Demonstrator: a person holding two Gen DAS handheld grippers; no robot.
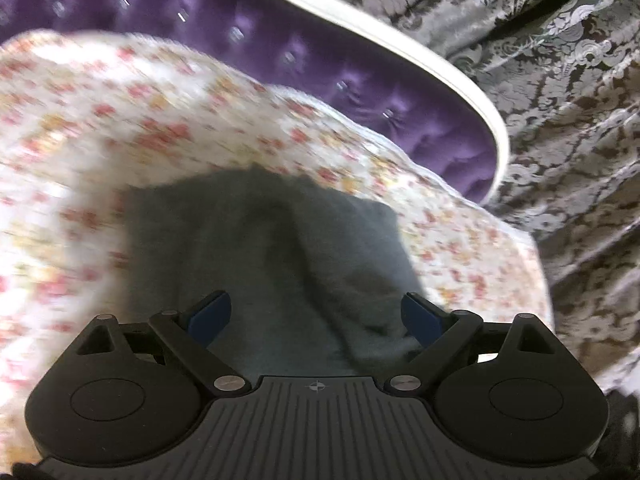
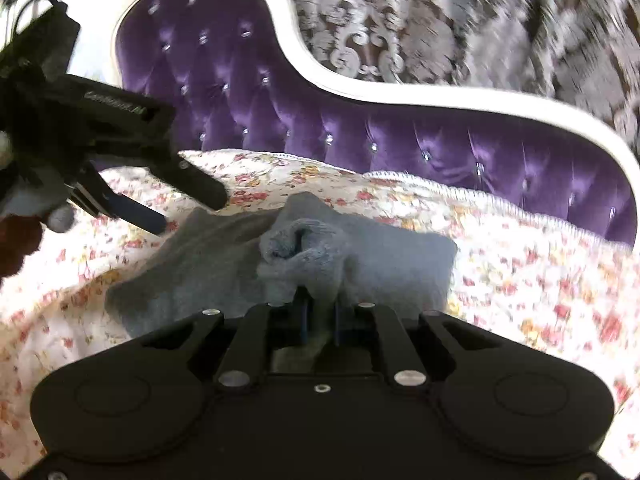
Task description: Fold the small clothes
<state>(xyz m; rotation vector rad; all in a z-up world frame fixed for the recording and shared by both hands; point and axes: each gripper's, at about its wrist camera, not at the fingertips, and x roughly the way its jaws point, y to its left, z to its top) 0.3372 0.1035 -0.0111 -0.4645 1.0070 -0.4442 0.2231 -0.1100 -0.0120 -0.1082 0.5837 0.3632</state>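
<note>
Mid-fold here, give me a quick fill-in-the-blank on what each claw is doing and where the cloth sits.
1. The right claw is shut on a bunched edge of the ____ cloth.
2. The left claw is ____, holding nothing.
3. The cloth lies on a ____-patterned sheet.
4. Behind the sheet stands a tufted sofa back coloured ____.

Missing words: grey; open; floral; purple

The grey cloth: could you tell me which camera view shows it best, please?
The right wrist view: the grey cloth is sharp there, nearly whole on the floral cover, with its bunched edge pinched in the right gripper. The left wrist view shows it blurred, between the open left gripper's fingers.
</note>
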